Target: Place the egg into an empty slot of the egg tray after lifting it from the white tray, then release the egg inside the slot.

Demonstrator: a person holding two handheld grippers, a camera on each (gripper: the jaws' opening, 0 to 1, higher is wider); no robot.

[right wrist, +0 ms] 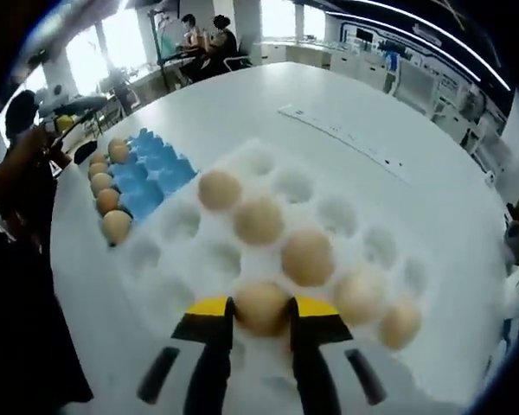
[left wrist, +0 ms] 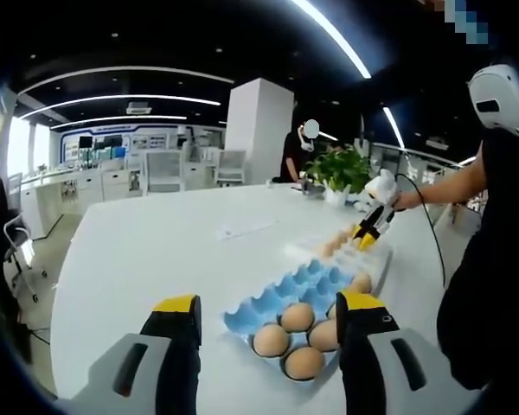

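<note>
White tray [right wrist: 376,246], egg [right wrist: 261,307] between hand-held gripper [right wrist: 261,313] jaws

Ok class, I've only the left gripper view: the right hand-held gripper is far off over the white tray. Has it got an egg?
Observer: Yes. In the right gripper view, the right hand-held gripper has its jaws closed against an egg.
Operator: Is it lifted yet?
Observer: No, it sits in its cup in the white tray.
Operator: Is anything else in that tray?
Observer: Five other eggs, beyond and beside the gripped one.
</note>
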